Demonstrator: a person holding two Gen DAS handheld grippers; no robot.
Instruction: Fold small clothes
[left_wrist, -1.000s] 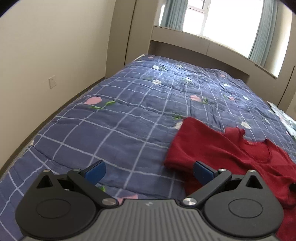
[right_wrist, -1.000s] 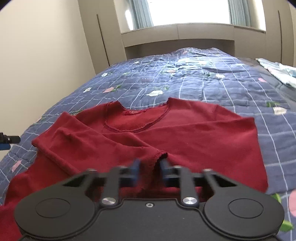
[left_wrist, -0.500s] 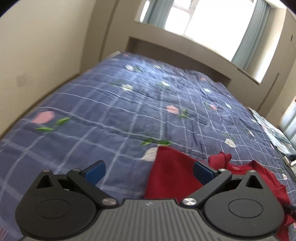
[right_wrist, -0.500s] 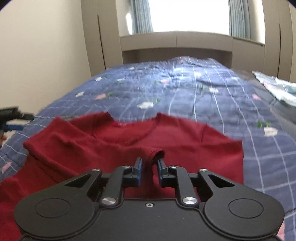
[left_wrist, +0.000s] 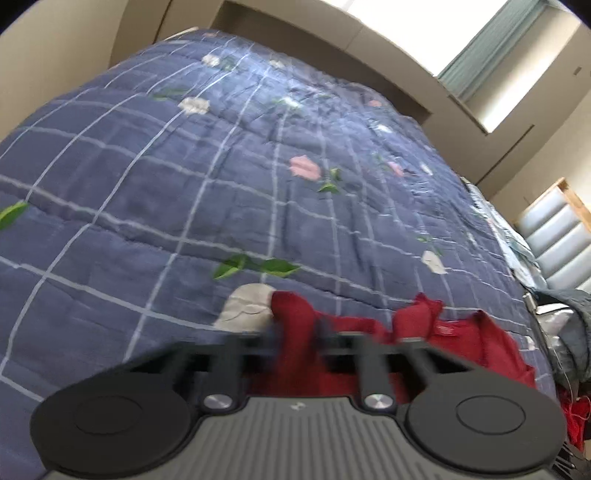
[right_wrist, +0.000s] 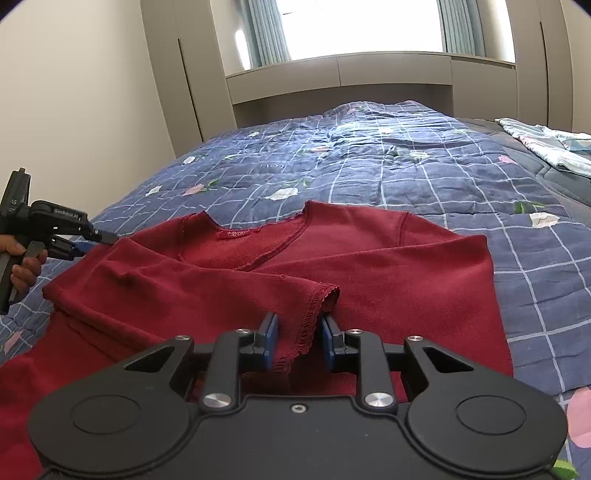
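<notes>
A dark red long-sleeved top (right_wrist: 369, 266) lies on the blue checked quilt (right_wrist: 369, 162), neckline toward the window, its left sleeve folded across the chest. My right gripper (right_wrist: 297, 338) has its blue pads a little apart on either side of the sleeve cuff (right_wrist: 314, 306), which lies loosely between them. My left gripper (left_wrist: 295, 341) is blurred and closing on the top's shoulder fold (left_wrist: 295, 325). The left gripper also shows in the right wrist view (right_wrist: 86, 240), at the top's left edge.
A light patterned cloth (right_wrist: 546, 144) lies at the bed's right side. A padded headboard panel (left_wrist: 557, 236) and a grey bundle (left_wrist: 569, 332) stand right of the bed. A wall (right_wrist: 74, 110) runs along the left side.
My left gripper moved forward onto the top's left shoulder and its jaws went from wide open to nearly shut. My right gripper's pads opened slightly around the sleeve cuff.
</notes>
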